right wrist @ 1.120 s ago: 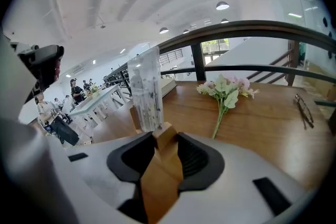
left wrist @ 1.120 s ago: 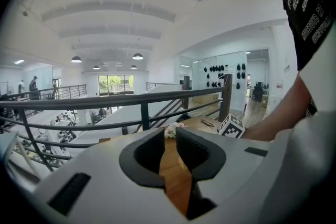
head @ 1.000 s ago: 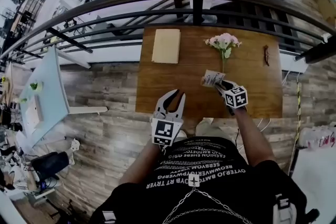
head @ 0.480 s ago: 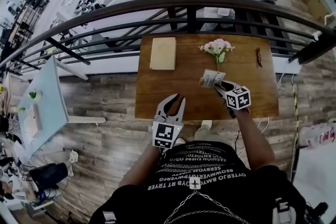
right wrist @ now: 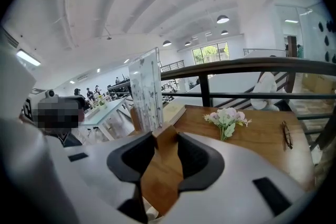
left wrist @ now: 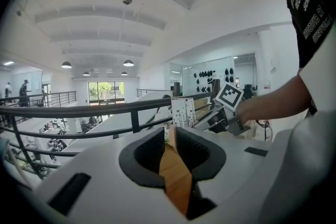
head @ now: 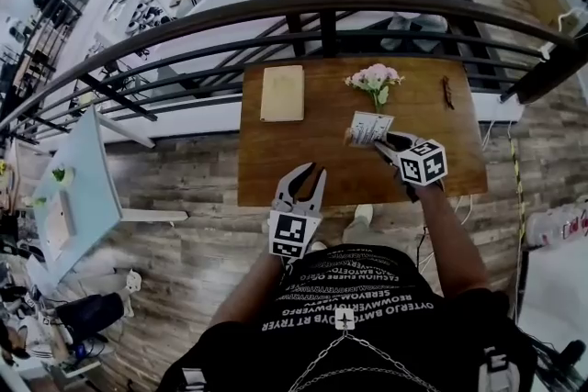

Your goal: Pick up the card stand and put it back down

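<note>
Fingers (right wrist: 197,157) of right gripper (right wrist: 166,139) clamp the light wooden base of the clear acrylic card stand (right wrist: 146,89), which is tilted over the brown wooden desk (head: 312,151), near side, right of centre. Left gripper (left wrist: 169,136) narrow gap, empty, idle. Judged: pick-up made. Next: level it, set down, release. Card shows dark motifs, no readable words.

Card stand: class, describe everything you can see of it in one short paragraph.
The card stand is a clear upright panel holding a white card printed with small dark butterflies, set in a wooden base. The right gripper clamps that base between its jaws, over the wooden table. Whether it is lifted is unclear.
</note>
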The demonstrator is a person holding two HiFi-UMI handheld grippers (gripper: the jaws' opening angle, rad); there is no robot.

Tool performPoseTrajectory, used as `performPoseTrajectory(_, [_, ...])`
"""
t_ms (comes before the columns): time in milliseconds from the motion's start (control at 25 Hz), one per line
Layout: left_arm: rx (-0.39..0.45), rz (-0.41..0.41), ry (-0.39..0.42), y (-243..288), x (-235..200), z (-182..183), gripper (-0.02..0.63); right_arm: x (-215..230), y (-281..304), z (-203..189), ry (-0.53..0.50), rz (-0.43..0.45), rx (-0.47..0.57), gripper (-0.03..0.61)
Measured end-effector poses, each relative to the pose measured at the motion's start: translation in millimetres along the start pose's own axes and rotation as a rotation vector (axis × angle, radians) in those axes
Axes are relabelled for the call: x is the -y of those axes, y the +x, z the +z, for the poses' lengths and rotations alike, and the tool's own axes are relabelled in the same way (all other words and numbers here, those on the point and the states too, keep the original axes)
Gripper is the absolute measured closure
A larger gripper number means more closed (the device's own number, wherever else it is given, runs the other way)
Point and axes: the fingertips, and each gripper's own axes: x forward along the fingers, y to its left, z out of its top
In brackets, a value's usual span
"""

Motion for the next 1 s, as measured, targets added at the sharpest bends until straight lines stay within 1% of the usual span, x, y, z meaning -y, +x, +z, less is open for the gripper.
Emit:
performPoseTrajectory(240, [0.016,0.01,0.004,-6,-3,4,0.526,-18,-18,26,-0.041,0.009,0.017,0.431])
performPoseTrajectory(480, [0.026,-0.008,0.012,-5,4,7,0.526,-25,-36,54,-0.066,0.012,0.062,0.431])
performPoseTrajectory(720, [0.029,-0.018,0.011,-11,7,5,0.526,-37,-51,73,-0.095,0.017,0.081,0.431])
performPoseTrajectory(1000, [0.02,-0.022,0.007,-10,7,2,0.526,-38,-60,89,-0.107,0.02,0.106,0.431])
